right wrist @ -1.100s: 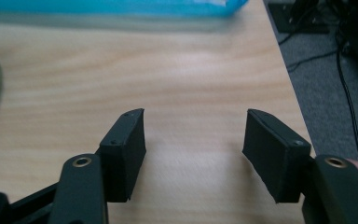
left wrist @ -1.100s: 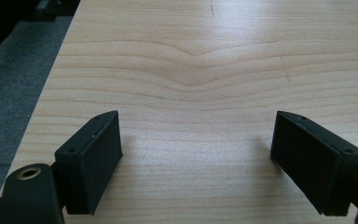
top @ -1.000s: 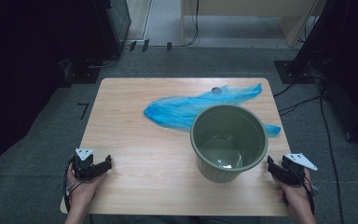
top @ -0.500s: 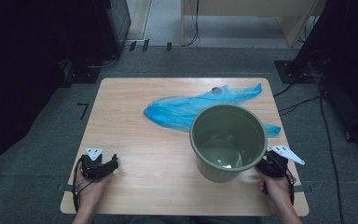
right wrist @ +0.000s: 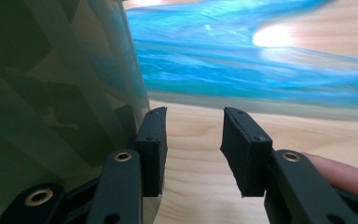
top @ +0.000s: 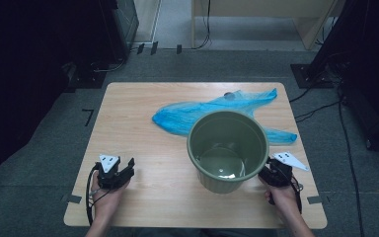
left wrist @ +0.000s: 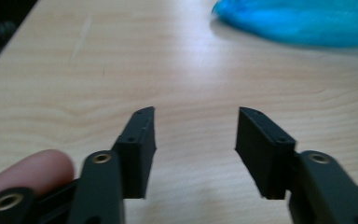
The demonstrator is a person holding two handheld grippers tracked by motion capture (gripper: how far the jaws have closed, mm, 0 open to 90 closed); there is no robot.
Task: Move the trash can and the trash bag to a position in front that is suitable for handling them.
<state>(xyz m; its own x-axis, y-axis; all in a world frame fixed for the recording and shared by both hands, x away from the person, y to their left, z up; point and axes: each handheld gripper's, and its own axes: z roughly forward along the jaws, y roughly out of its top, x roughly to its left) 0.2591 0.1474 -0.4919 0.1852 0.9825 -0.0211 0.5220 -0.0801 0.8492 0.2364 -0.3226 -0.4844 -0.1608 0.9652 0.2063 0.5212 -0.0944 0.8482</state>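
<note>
The green bucket [top: 228,150] stands right of centre in the high view, hiding part of the blue plastic bag [top: 197,114] behind it. The right gripper [top: 266,174], lower right against its wall, and the left gripper [top: 127,168], lower left, both gape empty, jaws just narrowing

We see a light wooden table [top: 143,108] standing on grey carpet floor [top: 54,158]. A dark cabinet [top: 123,19] stands at the far left and pale wooden furniture [top: 256,10] at the far right, with black cables [top: 321,106] trailing across the floor. Small tape marks [top: 88,117] sit on the carpet beside the table. The room's edges lie in deep shadow.
</note>
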